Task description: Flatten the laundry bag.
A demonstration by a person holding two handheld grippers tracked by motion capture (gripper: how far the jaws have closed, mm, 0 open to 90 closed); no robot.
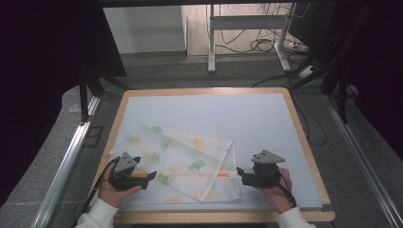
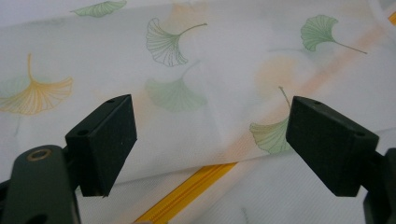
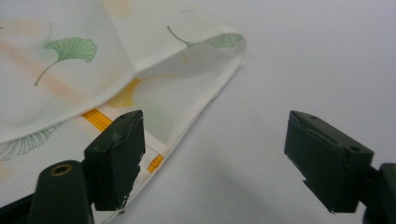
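Cloth (image 1: 178, 164), printed with ginkgo leaves, is lying partly folded at the lower centre of the high view. Left gripper (image 1: 151, 175) and right gripper (image 1: 239, 171) are flanking it, jaws spread wide, pinching nothing. Probably each should be biting one layer near the orange stripe (image 2: 187, 193).

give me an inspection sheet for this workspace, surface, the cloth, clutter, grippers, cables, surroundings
Surface: pale mat on a wood-edged table, flat.
Job's things: white cloth printed with ginkgo leaves, partly folded over itself, an orange zipper running along it; it lies at the mat's near left.
Clutter: nothing seen.
Grippers: left gripper open over the cloth, nothing between its fingers; right gripper open at the cloth's right edge, holding nothing.
Cables: a black cable trails from each gripper; loose cables lie on the floor beyond the table.
Surroundings: metal desk legs behind, aluminium rails at the sides.
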